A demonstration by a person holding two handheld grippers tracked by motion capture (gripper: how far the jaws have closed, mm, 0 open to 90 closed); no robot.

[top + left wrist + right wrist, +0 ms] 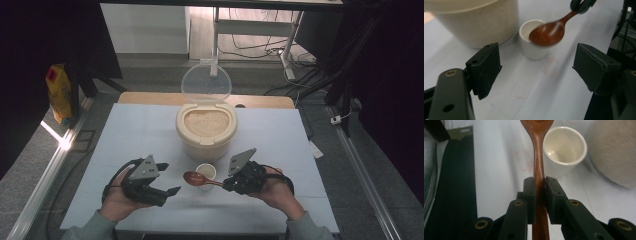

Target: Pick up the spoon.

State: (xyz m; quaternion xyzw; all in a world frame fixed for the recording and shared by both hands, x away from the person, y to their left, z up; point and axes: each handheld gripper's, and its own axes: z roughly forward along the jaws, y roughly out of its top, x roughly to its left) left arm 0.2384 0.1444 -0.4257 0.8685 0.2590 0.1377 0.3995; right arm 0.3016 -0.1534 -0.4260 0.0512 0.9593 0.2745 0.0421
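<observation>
One brown wooden spoon (538, 157) was clamped by its handle between the closed jaws of the right gripper (227, 184), its bowl held just over the small white ceramic cup (532, 42) on the white table (140, 135). Nothing was held in the wide-open left gripper (167, 180). Behind the cup, a round cream rice container (206, 130) was seen with its clear lid raised.

The right claw (539, 185) clamps a wooden spoon (538, 157) by its handle, just beside a white cup (564, 150).
</observation>
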